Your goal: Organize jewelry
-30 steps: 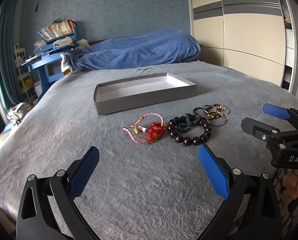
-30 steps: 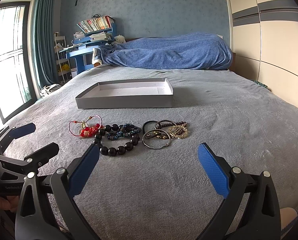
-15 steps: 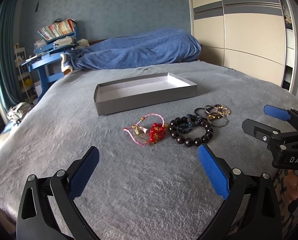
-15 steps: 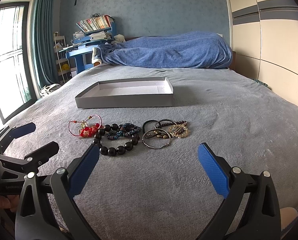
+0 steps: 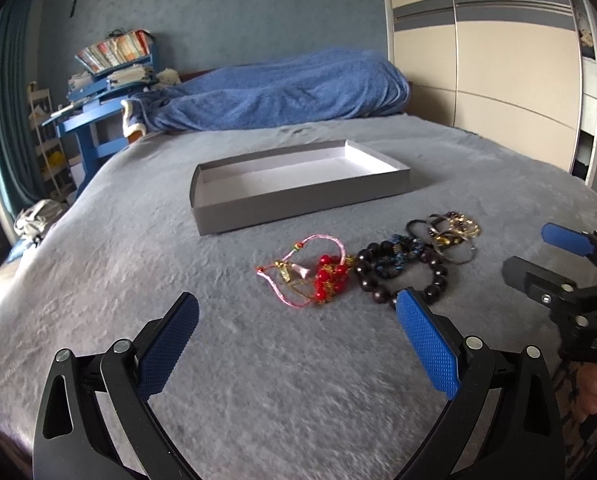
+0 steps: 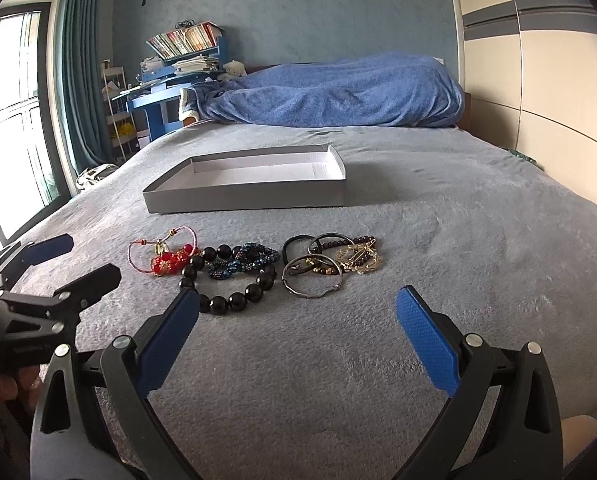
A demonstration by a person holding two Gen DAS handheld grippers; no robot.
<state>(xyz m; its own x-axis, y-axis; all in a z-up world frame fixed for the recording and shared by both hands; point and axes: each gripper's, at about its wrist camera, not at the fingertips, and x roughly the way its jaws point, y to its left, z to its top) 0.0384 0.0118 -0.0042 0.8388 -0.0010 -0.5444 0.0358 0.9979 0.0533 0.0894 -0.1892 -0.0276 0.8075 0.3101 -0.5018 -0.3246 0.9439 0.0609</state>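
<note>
Both grippers' (image 5: 296, 336) (image 6: 296, 334) jaws gape empty; glossy round beads (image 6: 228, 276) lie on the plush bed (image 6: 458, 240), the cardboard tray (image 6: 250, 196) at 12 o'clock.

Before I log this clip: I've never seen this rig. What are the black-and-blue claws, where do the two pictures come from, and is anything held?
No robot here: a person holds a two-finger gripper in each hand, each with a fisheye camera looking along its fingers. One picture is from the left gripper, the other from the right gripper; each also shows the other at its edge. Both are open and hold nothing.

They hover over a bed with a grey blanket. On it stands an empty grey tray. Nearer lies a row of jewelry: a pink cord bracelet with red beads, a dark bead bracelet, a blue beaded piece, a black hair tie, a silver bangle, and gold chains.
</note>
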